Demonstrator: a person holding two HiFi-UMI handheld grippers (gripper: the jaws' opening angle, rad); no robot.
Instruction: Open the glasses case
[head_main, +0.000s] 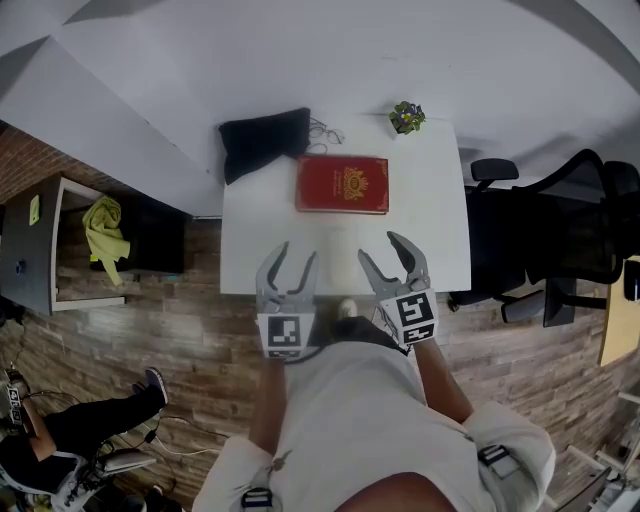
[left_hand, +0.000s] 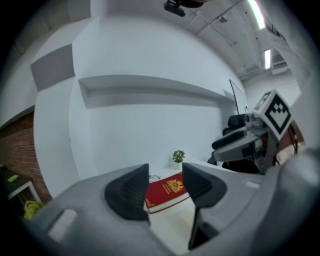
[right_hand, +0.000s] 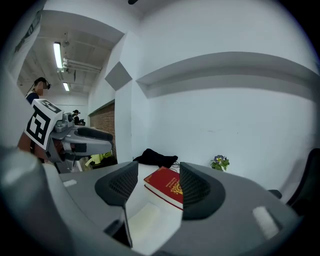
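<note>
Tongs hang wide and empty over the near edge of the surface (head_main: 250, 235), left tongs (head_main: 298, 252) beside right tongs (head_main: 378, 246), both aimed at the closed red glasses case (head_main: 341, 184) lying flat farther back, likely to steady and pry it.

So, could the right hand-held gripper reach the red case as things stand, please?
Probably yes: the right hand-held gripper, jaws apart, faces the red case with only bare table between them.
</note>
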